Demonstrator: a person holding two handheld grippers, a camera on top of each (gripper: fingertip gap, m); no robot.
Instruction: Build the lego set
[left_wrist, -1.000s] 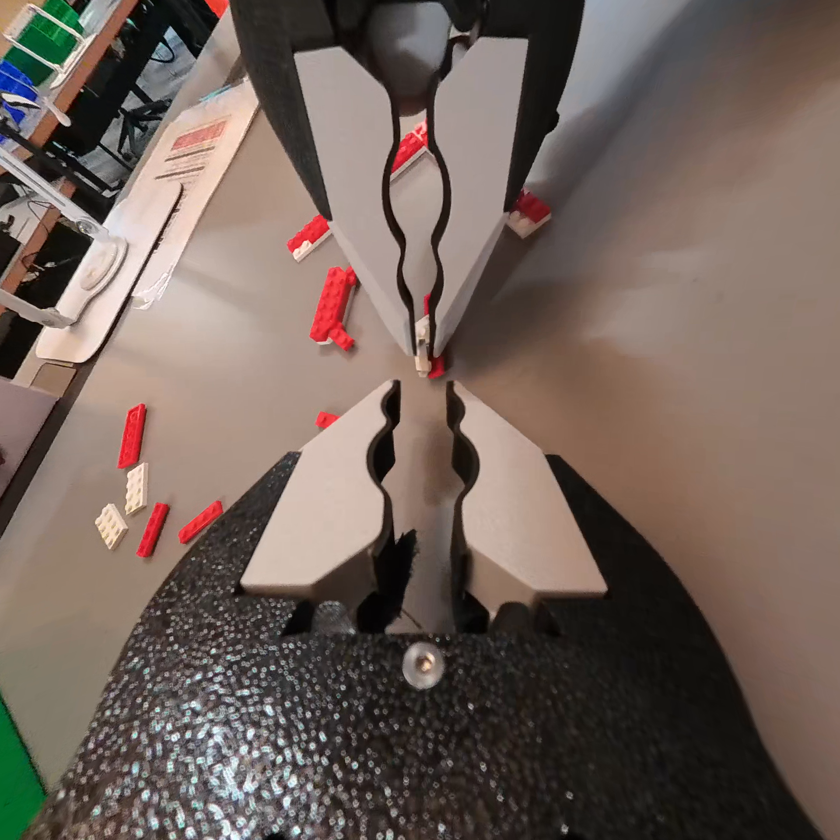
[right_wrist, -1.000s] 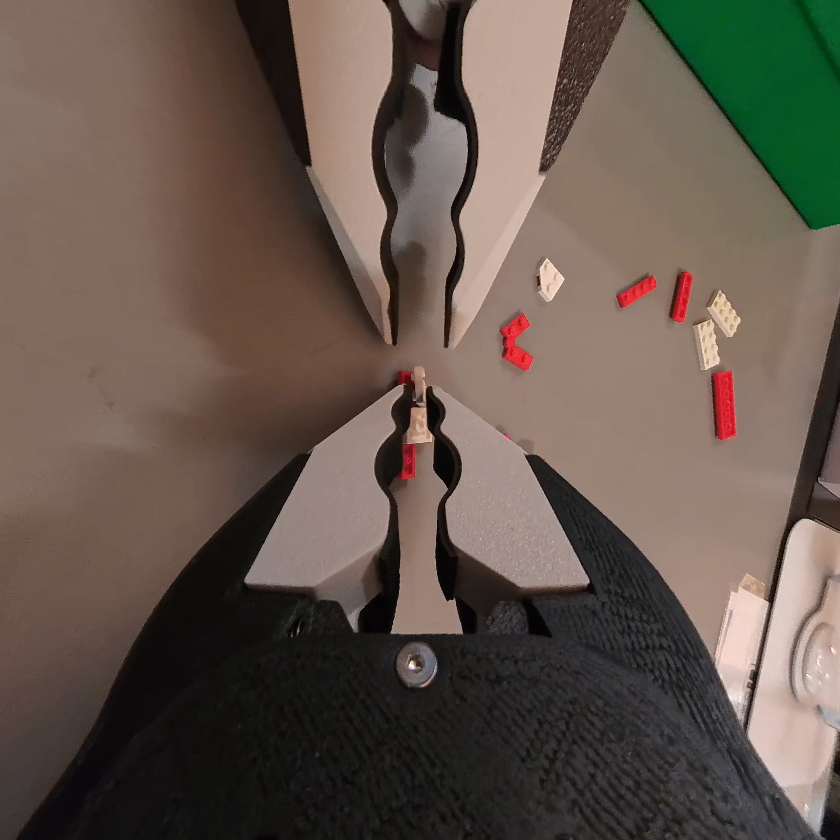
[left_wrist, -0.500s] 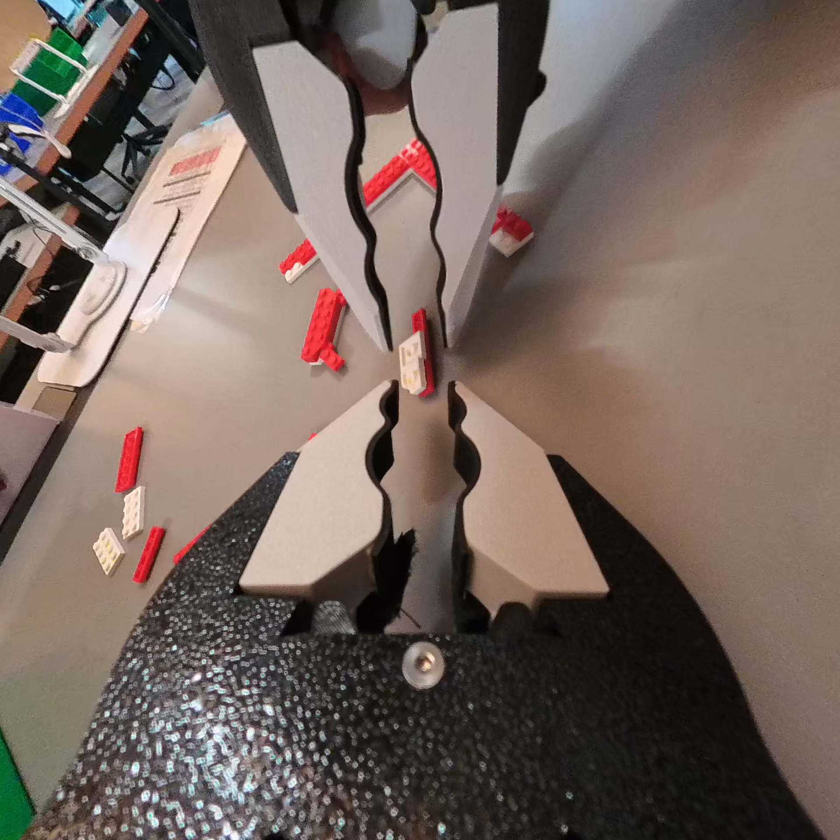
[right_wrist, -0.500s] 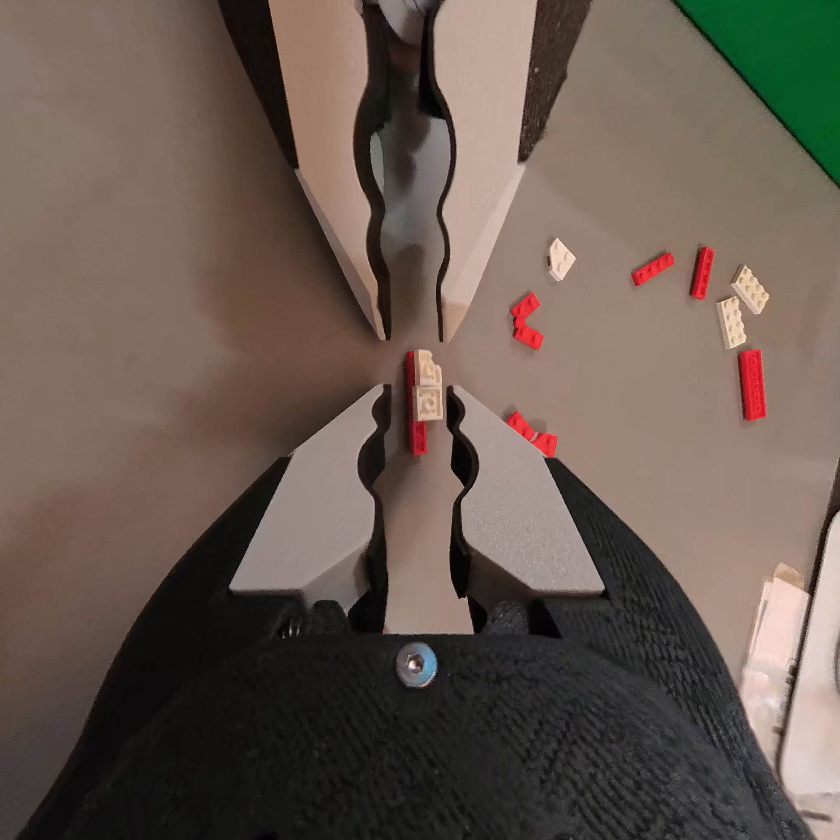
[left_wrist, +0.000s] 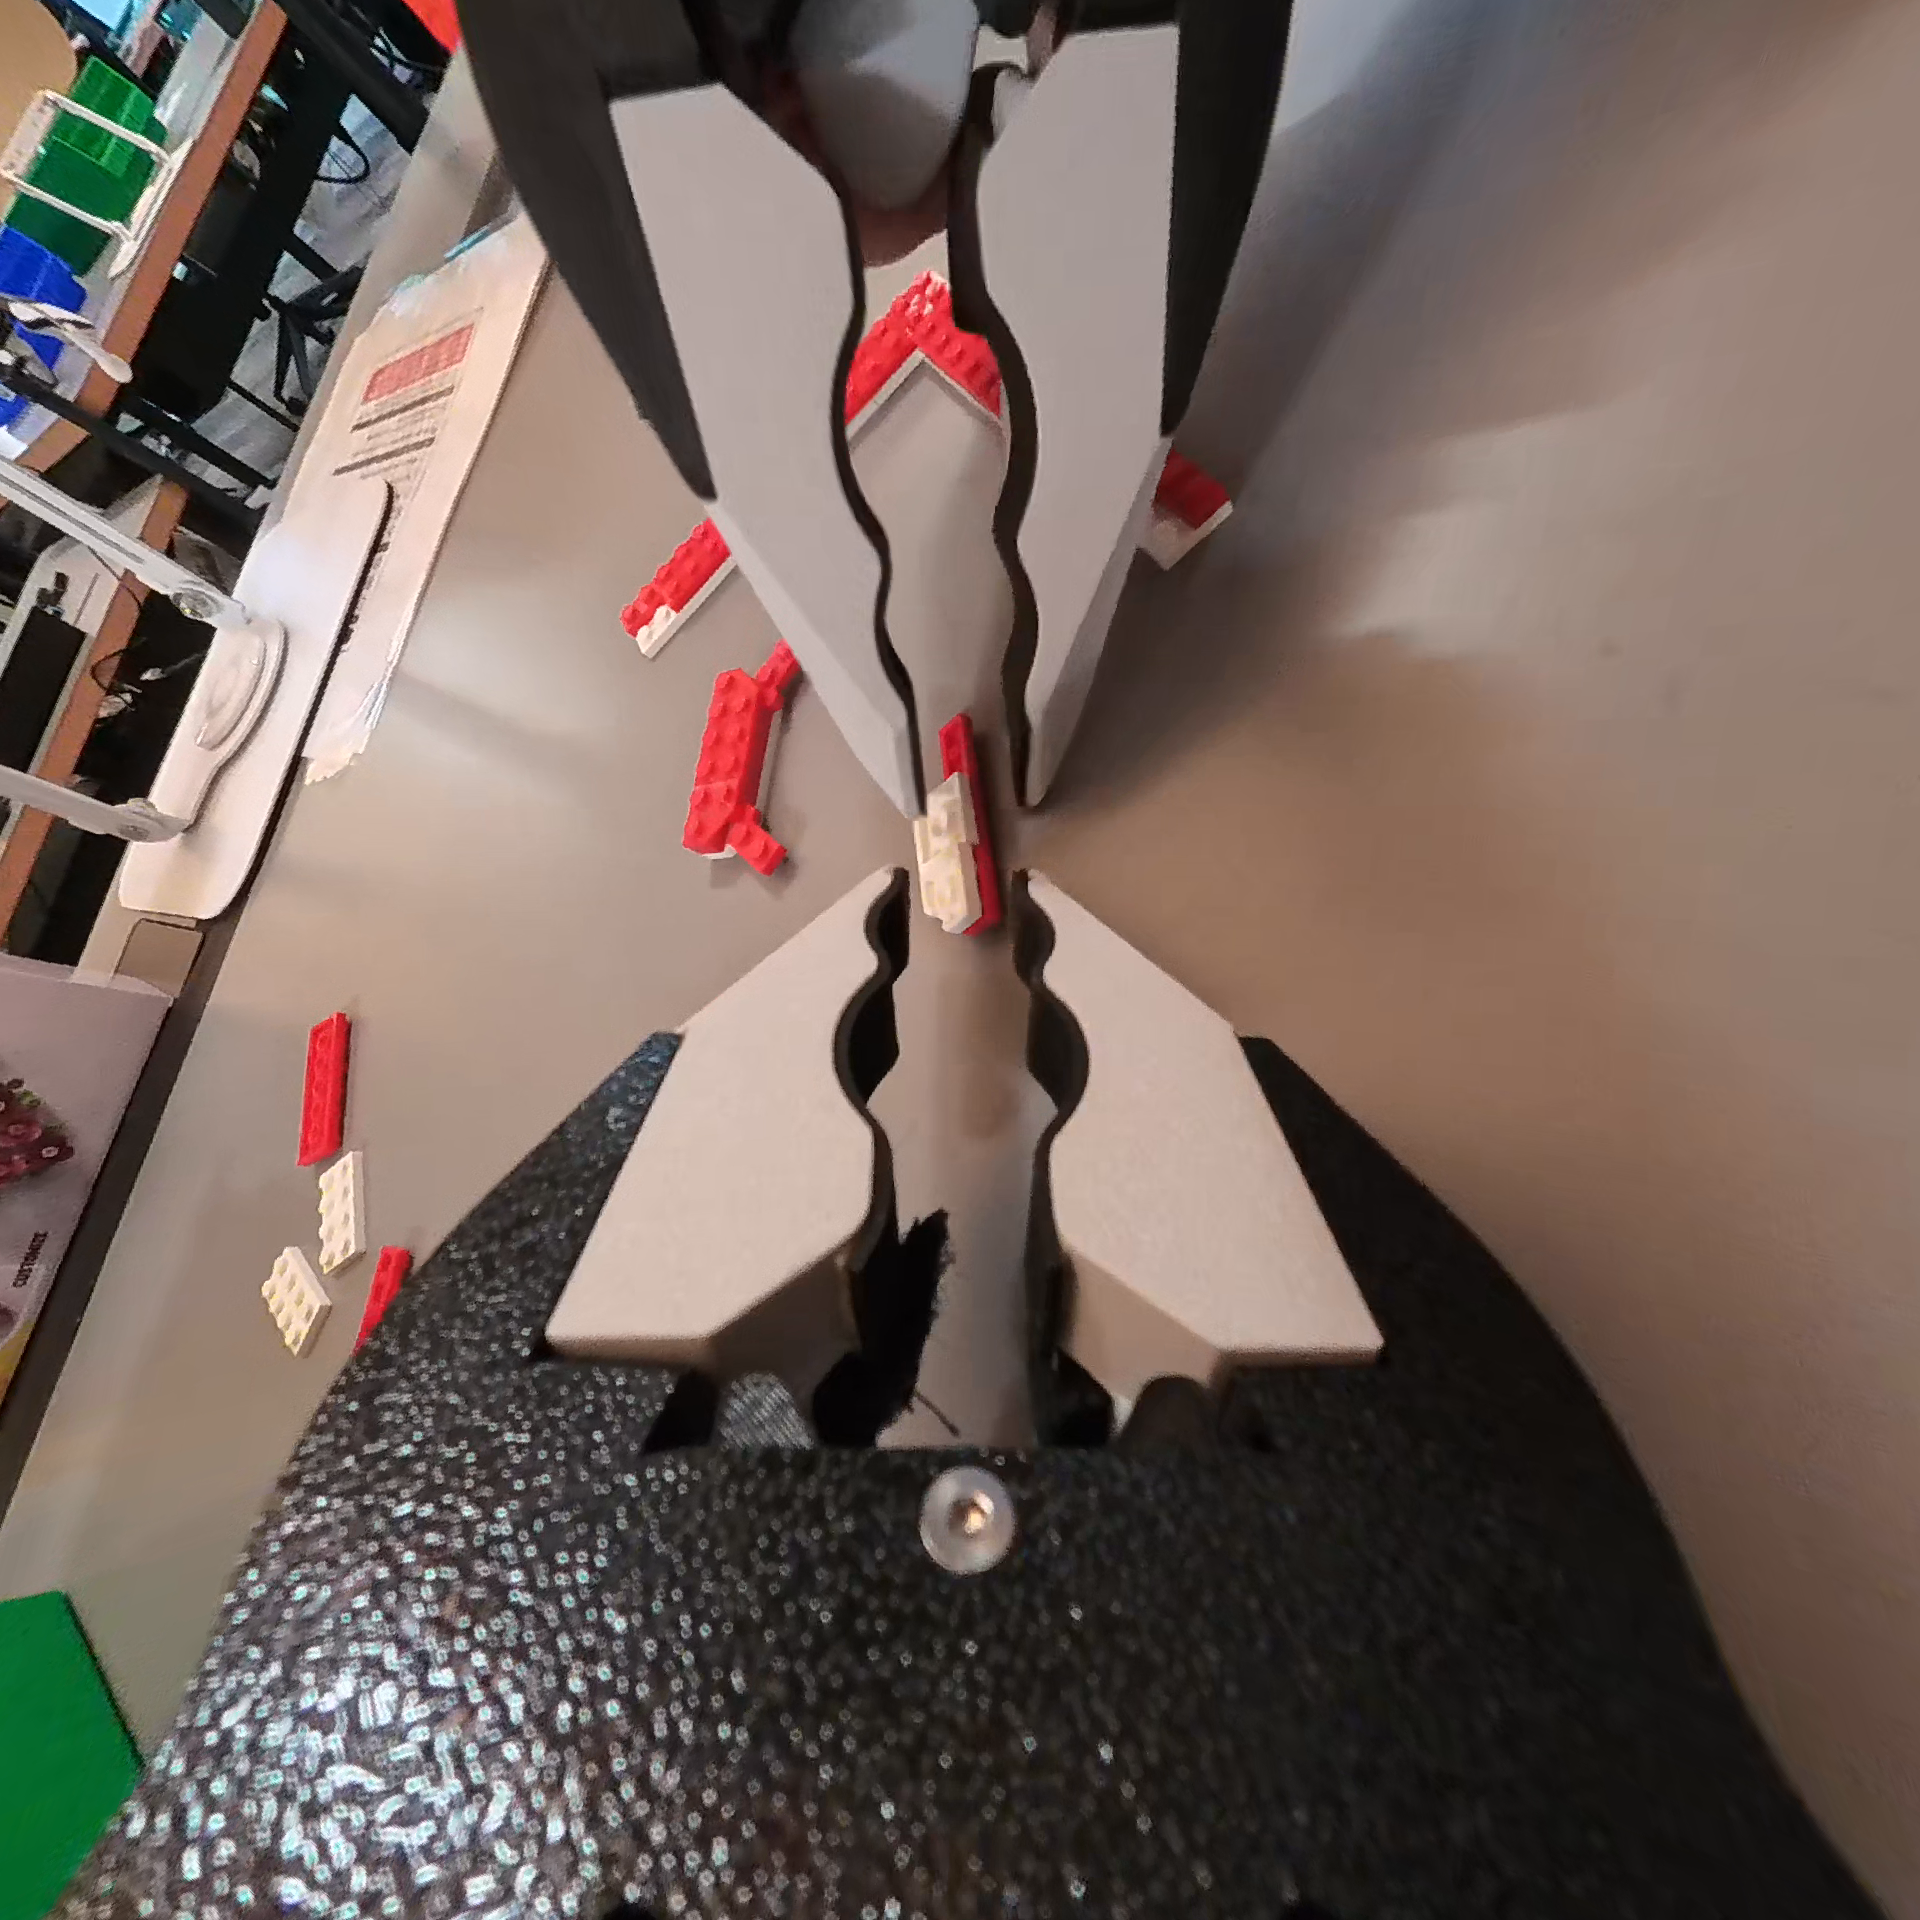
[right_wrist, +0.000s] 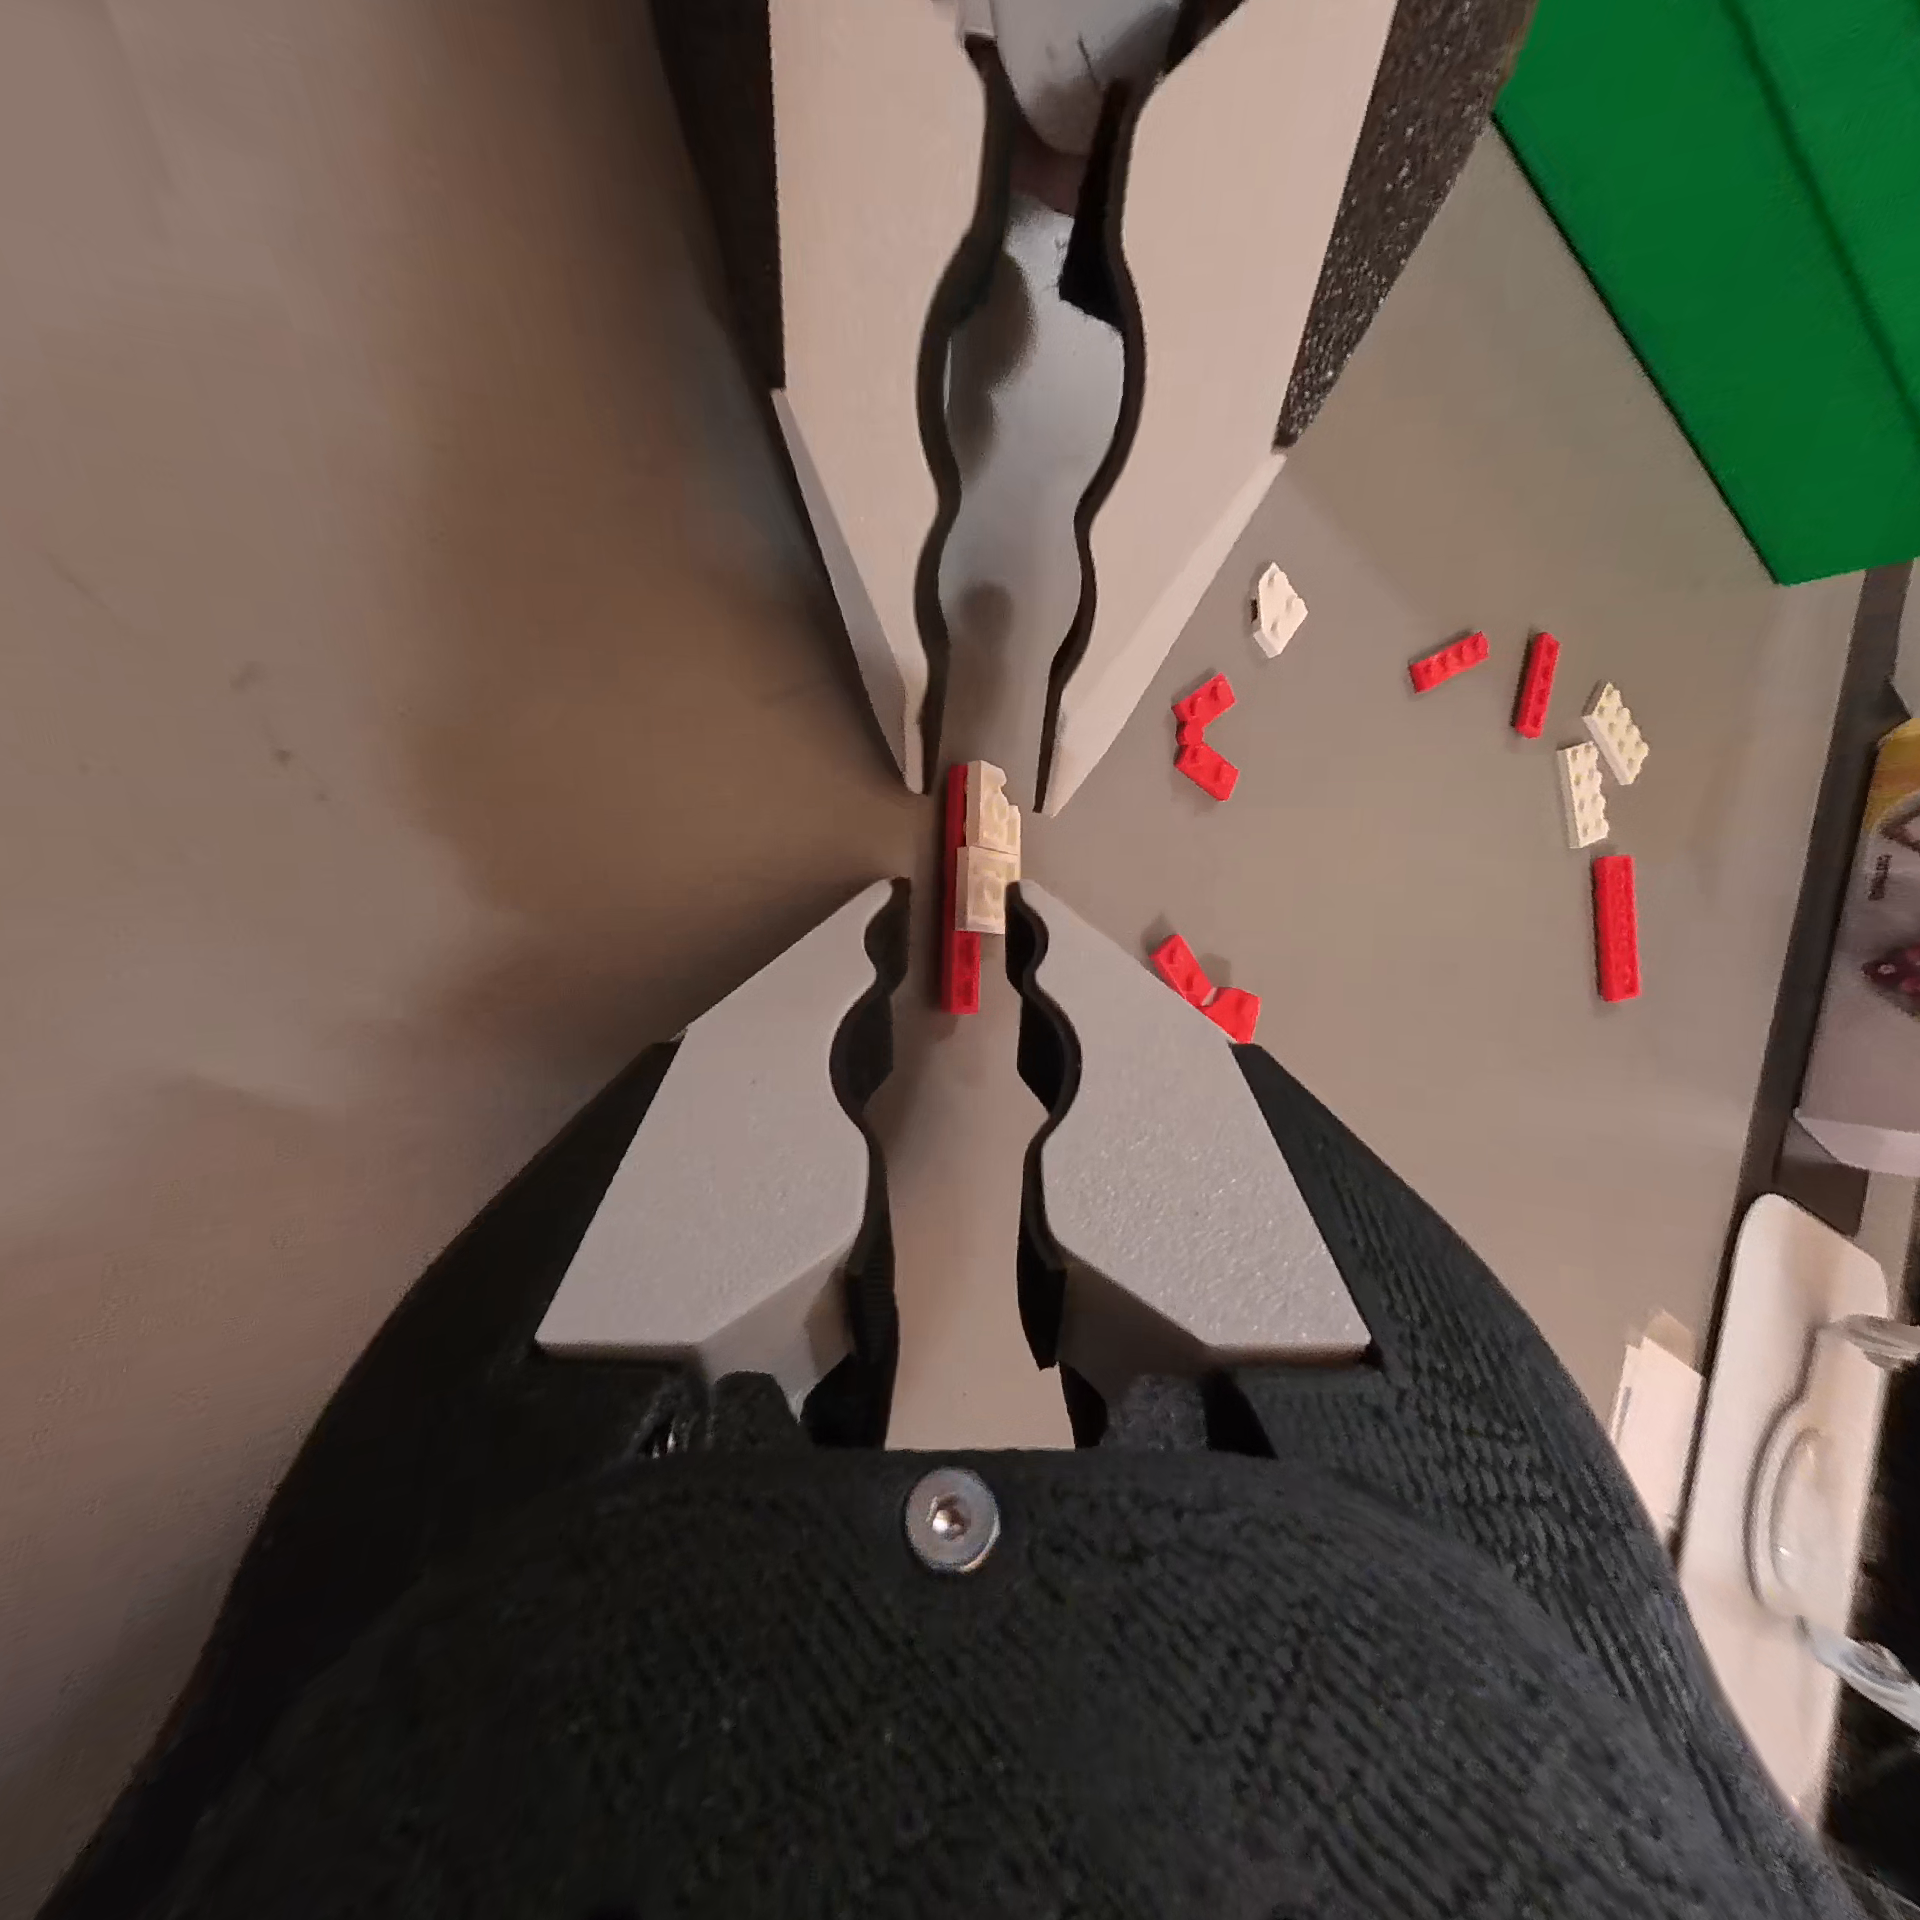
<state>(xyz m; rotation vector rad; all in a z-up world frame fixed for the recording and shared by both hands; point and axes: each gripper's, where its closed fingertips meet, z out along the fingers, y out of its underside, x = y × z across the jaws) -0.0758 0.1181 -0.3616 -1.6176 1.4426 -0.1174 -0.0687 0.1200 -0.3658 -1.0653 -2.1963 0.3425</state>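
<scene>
A small assembly, a red plate with white plates on it (left_wrist: 956, 842), lies flat on the grey table between the two grippers' tips. It also shows in the right wrist view (right_wrist: 977, 862). My left gripper (left_wrist: 961, 883) is open and empty, its tips at the assembly's near end. My right gripper (right_wrist: 968, 891) is open and empty, and the assembly's end lies between its tips. The grippers face each other tip to tip: the right gripper (left_wrist: 971, 805) reaches in from above in the left wrist view, and the left gripper (right_wrist: 982, 800) does so in the right wrist view.
A red angled frame (left_wrist: 925, 343) and red-and-white sub-builds (left_wrist: 732, 769) (left_wrist: 675, 597) lie behind the right gripper. Loose red plates (right_wrist: 1616, 925), white plates (right_wrist: 1584, 795) and red corner pieces (right_wrist: 1205, 727) lie beside them. A green box (right_wrist: 1766, 260) and a white lamp base (left_wrist: 208, 727) stand at the table edge. My two grippers' fingertips are within a few centimetres of each other.
The right gripper opened and let go of the small assembly, which now lies flat on the table. Both grippers stay tip to tip around it.
</scene>
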